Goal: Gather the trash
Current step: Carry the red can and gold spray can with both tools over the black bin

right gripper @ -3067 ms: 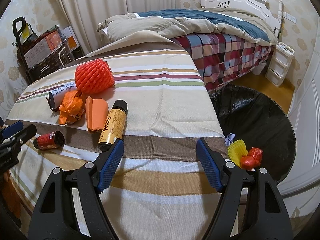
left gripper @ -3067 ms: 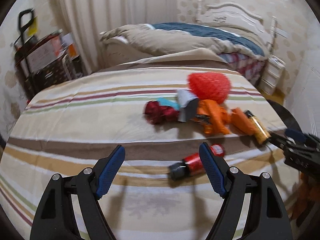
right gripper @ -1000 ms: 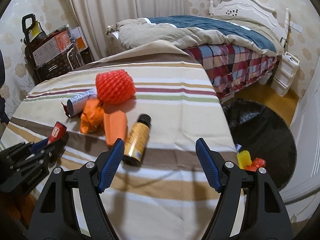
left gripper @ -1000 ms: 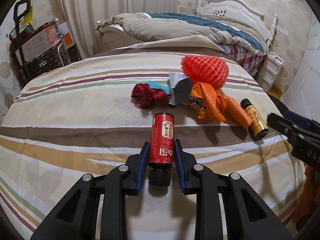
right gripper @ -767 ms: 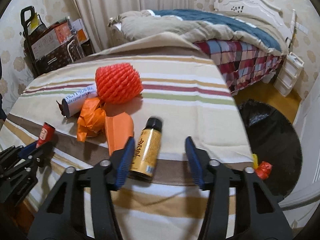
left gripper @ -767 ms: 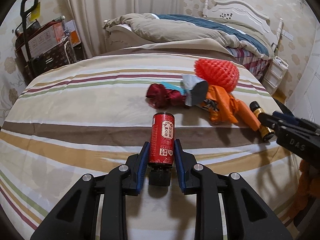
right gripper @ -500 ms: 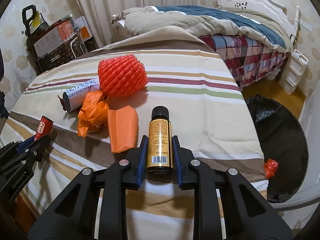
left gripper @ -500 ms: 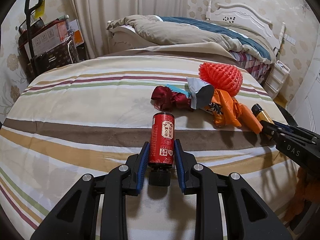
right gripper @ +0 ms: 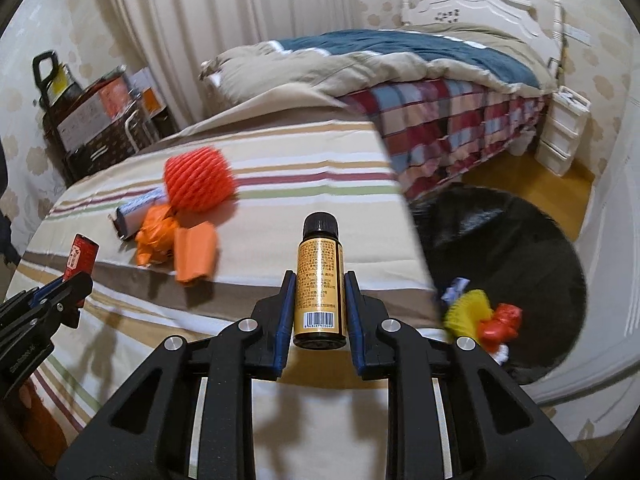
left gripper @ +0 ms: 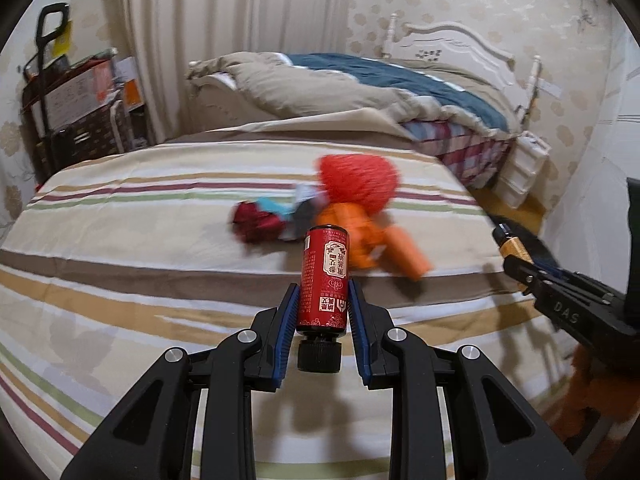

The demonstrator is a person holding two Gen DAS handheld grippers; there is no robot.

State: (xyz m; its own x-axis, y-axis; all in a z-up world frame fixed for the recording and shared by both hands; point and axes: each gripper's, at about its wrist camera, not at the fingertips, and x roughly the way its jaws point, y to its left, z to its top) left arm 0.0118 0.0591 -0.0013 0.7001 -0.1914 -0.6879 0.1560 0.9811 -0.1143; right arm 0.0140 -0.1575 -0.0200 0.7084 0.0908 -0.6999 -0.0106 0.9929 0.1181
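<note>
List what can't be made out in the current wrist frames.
- Trash pile, left wrist view: motion blur; red and blue pieces unidentifiable.
- Black bin bag, right wrist view: interior dark; the striped bedspread hides its near side.
- Gold bottle, left wrist view: label too small; the right hand-held gripper covers its lower body.
</note>
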